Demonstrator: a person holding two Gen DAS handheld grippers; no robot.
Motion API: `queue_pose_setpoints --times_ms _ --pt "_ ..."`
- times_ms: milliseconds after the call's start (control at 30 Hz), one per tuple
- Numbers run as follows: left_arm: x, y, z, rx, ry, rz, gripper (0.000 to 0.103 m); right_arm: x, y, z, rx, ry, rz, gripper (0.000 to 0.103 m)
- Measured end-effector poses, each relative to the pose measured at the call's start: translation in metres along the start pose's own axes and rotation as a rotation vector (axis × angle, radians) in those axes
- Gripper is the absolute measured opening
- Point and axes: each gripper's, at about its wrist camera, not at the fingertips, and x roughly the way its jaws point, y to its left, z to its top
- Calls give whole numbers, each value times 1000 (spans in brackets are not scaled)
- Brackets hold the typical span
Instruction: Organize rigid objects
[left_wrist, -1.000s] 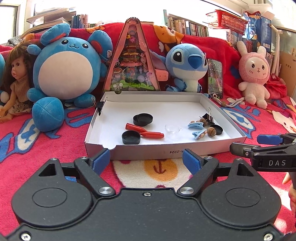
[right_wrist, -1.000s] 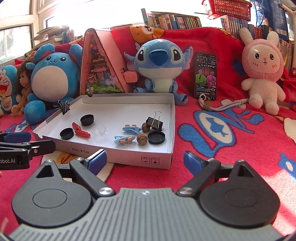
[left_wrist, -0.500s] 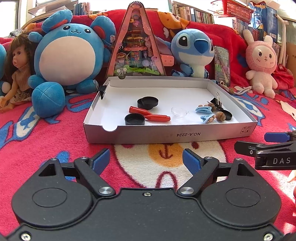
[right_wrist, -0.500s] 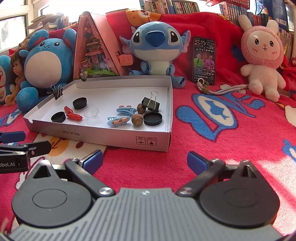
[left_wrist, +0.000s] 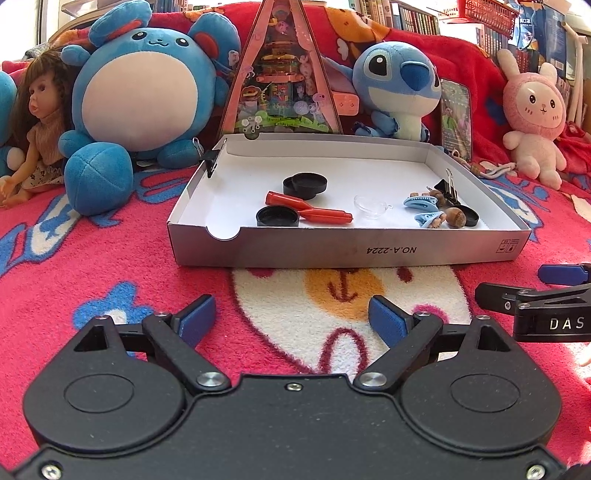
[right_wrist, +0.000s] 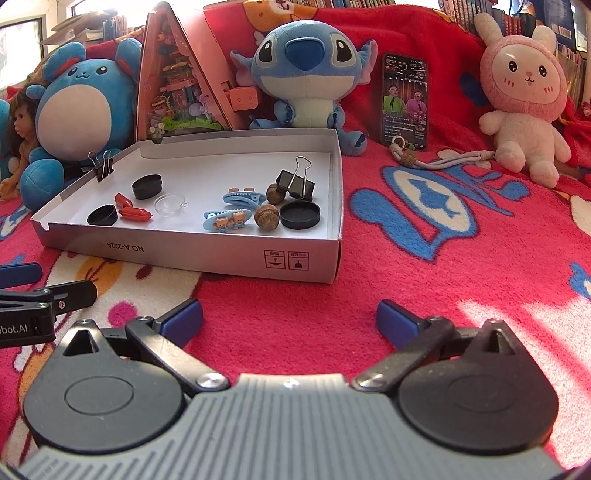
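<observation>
My left gripper hangs low over the red blanket, jaws spread wide, nothing between them. My right gripper: same, wide apart and empty.

White cardboard box sits on the blanket at 12 o'clock from the left gripper, well clear of the blue pads. From the right gripper the box lies toward 11 o'clock, near corner closest.

Contents, right wrist view:
- black round lid near the right wall, by the near corner
- two acorn-like nuts, one just beside that lid at its 9 o'clock, the other behind it
- black binder clip at 12 o'clock from the lid
- two blue hair clips, left of the nuts
- clear plastic dome mid-box
- red clip pieces at 9 o'clock from the dome
- two more black lids, left part of box
- second binder clip clamped on the left wall rim

Behind the box, 12 o'clock: Stitch plush, triangular diorama box, blue round plush, phone, pink bunny plush.
</observation>
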Motion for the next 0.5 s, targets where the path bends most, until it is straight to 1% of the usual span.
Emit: queue_pose_setpoints --times_ms 133,500 --pt "1 -1 0 1 5 7 92 1 2 -1 -12 7 -10 103" --pt "6 -1 0 0 24 25 102 3 5 -1 -27 13 -23 103"
